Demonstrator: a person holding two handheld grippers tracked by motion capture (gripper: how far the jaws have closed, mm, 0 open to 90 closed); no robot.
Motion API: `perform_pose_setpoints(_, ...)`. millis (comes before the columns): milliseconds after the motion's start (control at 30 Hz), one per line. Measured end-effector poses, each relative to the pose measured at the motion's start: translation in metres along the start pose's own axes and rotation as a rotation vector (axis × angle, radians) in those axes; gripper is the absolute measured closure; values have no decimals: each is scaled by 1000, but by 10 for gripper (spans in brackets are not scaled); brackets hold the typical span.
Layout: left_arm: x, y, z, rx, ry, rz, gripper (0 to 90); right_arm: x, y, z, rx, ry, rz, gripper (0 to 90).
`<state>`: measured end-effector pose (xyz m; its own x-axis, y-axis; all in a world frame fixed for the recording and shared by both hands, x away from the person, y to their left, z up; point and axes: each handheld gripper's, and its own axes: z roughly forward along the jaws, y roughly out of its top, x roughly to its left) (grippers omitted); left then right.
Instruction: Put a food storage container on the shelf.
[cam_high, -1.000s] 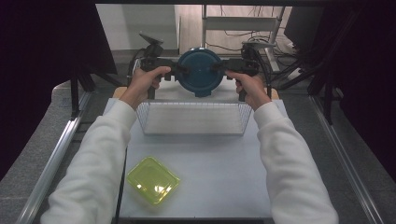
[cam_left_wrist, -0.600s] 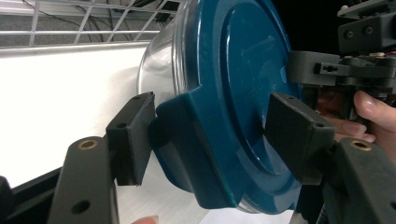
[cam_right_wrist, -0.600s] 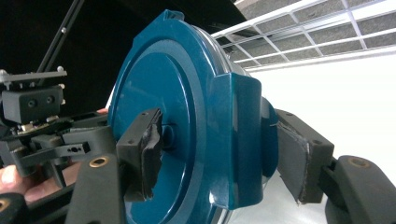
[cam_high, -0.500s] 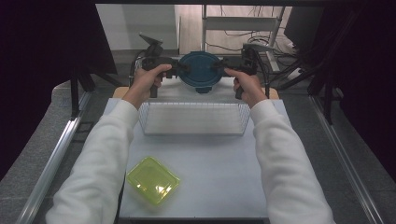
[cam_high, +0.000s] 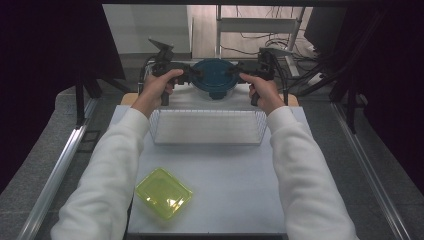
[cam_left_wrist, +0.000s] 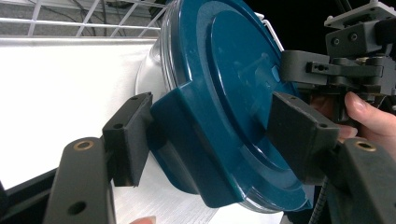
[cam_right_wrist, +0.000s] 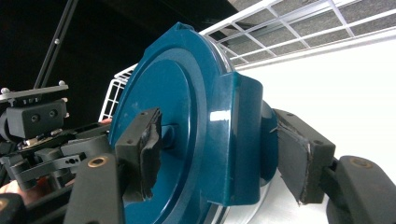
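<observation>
This is a lab or test room fitted out for recording, not a home or a shop. The landmark is the white tabletop (cam_high: 225, 170), a plain board with bare edges. Black curtains (cam_high: 50, 60) hang to the left and right of it, shutting the space in. Metal rails (cam_high: 55, 175) run along the floor on both sides of it, over grey carpet (cam_high: 30, 185). Beyond its far edge stands a metal frame (cam_high: 260, 25), with loose cables (cam_high: 250, 50) trailing over a wooden floor behind. On the tabletop, a white wire basket (cam_high: 207, 127) sits near the far edge.
</observation>
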<state>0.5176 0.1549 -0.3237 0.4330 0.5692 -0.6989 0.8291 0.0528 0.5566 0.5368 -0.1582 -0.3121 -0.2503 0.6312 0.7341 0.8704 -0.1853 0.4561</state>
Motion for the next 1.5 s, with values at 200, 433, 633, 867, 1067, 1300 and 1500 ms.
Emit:
perform_pose_setpoints(200, 2, 0, 1, -7, -5, 1, 323, -2, 0, 2, -3, 4, 9, 359)
perform_pose_setpoints(433, -7, -3, -1, -62, 70, 74, 286, 5, -3, 0, -61, -38, -111, 249)
perform_pose_setpoints(633, -18, -6, -8, -103, 99, 119, 195, 18, -6, -10, -122, -50, -193, 156)
perform_pose_setpoints(867, -30, -21, -28, -108, 171, 212, 173, 27, -16, -29, -157, -76, -322, 145)
perform_pose_setpoints(1067, -41, -51, -50, -139, 186, 280, 184, 31, -39, -51, -161, -103, -458, 156)
perform_pose_setpoints(1300, -49, -102, -71, -134, 188, 373, 228, 23, -80, -80, -168, -54, -533, 196)
perform_pose_setpoints(1500, -51, -132, -77, -143, 192, 413, 233, 14, -112, -94, -156, -52, -618, 220)
